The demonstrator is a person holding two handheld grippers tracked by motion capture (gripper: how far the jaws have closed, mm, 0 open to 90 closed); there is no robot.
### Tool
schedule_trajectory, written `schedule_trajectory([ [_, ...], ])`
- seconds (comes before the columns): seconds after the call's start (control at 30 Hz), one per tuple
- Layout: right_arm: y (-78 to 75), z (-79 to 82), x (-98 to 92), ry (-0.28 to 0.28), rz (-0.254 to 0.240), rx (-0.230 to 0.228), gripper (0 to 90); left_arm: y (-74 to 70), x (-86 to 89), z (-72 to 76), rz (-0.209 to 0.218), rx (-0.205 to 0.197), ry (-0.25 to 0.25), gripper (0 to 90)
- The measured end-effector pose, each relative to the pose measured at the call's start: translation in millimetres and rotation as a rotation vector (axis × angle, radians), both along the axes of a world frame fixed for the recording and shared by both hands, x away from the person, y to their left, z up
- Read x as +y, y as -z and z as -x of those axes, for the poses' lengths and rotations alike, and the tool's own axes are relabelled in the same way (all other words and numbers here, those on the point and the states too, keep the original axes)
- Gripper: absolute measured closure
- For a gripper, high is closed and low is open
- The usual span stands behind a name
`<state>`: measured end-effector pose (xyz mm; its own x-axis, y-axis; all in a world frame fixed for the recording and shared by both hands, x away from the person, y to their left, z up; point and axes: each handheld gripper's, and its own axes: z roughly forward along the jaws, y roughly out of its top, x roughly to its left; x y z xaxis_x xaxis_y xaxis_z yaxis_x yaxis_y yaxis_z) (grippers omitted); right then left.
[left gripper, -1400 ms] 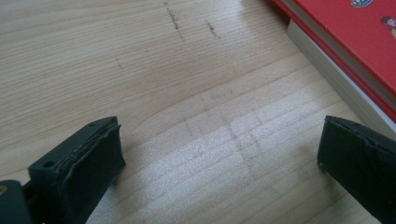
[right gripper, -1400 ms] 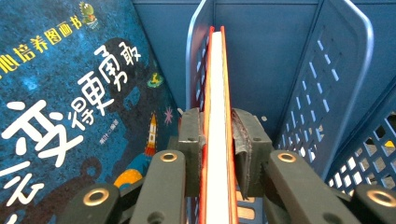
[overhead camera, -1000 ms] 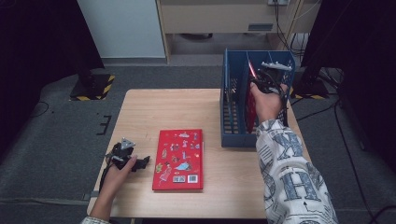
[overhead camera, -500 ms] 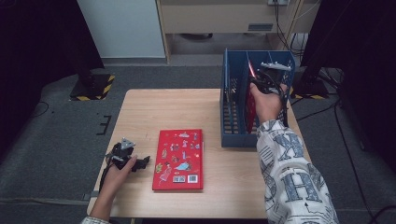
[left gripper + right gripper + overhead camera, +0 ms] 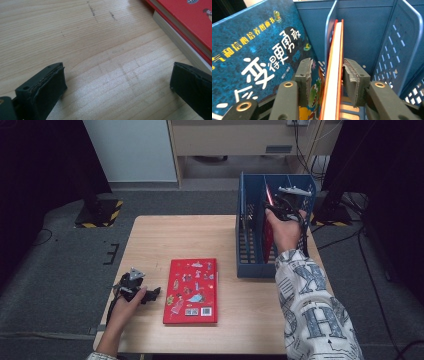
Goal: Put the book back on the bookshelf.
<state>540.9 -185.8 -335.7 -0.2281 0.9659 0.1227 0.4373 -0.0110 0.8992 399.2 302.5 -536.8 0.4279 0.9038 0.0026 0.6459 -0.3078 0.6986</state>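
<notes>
Partly hidden: orange book [image 5: 333, 72] behind divider [image 5: 330, 37]

in the right gripper view the blue book [image 5: 257, 57] is cut off at the left and bottom edges, and the orange book [image 5: 333, 75] runs out of the bottom edge. in the left gripper view the red book [image 5: 185, 22] is cut by the upper right corner. in the high view the bin [image 5: 250, 265] wall and the hand [image 5: 285, 227] hide most of the upright books; their titles are too small to read.
</notes>
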Motion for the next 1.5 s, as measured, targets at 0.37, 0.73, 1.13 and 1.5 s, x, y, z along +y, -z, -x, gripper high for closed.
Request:
schedule_trajectory([
  [0.37,-3.0,11.6,-2.3,-0.037,-0.025,-0.031,38.7,0.1,-0.2,0.0,0.0,-0.001,-0.001,0.0],
  [0.73,-8.5,51.3,-11.8,-0.102,0.021,-0.097,18.4,-0.1,-0.5,0.0,-0.001,0.003,-0.005,0.0],
  [1.13,14.2,98.0,-18.9,-0.196,0.085,-0.083,10.0,0.0,-1.0,-0.3,0.0,0.002,-0.012,0.0],
  [1.5,59.1,150.7,-12.6,-0.33,0.046,-0.084,8.9,0.0,-1.2,-0.2,0.0,0.002,-0.014,0.0],
])
